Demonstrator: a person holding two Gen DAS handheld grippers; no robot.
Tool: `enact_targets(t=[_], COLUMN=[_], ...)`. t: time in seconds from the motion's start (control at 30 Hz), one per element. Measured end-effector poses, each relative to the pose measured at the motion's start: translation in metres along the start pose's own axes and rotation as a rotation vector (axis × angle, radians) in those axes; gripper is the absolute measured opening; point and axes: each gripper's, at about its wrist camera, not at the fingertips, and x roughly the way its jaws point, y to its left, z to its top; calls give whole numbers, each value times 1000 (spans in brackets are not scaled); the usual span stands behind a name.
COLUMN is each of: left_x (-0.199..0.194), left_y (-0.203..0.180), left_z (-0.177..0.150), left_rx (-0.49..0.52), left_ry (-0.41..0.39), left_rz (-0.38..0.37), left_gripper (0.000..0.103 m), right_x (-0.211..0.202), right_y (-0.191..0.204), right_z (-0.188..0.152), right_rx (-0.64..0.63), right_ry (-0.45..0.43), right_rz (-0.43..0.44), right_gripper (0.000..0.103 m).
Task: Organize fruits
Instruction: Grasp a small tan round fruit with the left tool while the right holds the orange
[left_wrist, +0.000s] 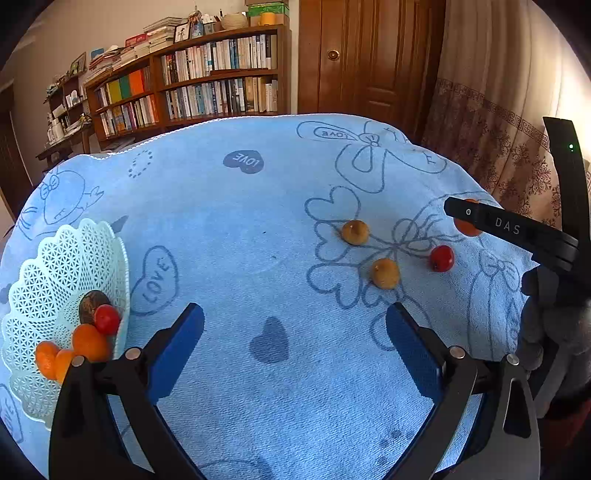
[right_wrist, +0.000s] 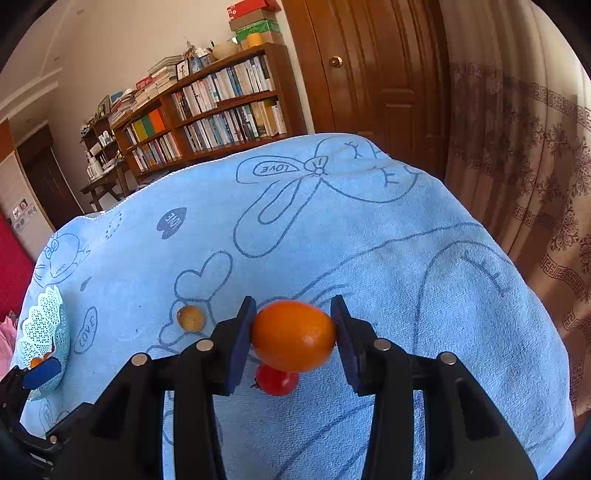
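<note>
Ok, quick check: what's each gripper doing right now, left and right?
Left gripper: open, nothing between its fingers.
Right gripper: shut on the orange kumquat, held above the blue towel.

Both tongs are black frames with blue pads inside the fingers and round silver screws behind them: left tongs (left_wrist: 295, 332), right tongs (right_wrist: 293, 334), lettered "DAS" in white.

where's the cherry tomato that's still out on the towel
In the right wrist view the cherry tomato lies on the blue towel just below the orange kumquat between the right gripper fingers.
</note>
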Motion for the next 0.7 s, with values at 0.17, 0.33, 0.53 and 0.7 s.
enact_targets(t=[0.17, 0.33, 0.53, 0.7], left_x=[23, 40, 66, 82], left_y=[-23, -44, -53, -60], left_z=[7, 15, 20, 18], left_rx=[28, 70, 56, 54], left_ry=[-4, 2, 70, 114], left_rz=[-16, -29, -62, -101], left_gripper=[100, 99, 74, 46], right_x=[-7, -7, -7, -8], right_y=[0, -2, -1, 1], right_z=[0, -1, -4, -6], right_rx=[16, 25, 18, 13], right_ry=[-13, -10, -10, -10], right_rz=[29, 40, 47, 48], right_gripper=[42, 42, 42, 42])
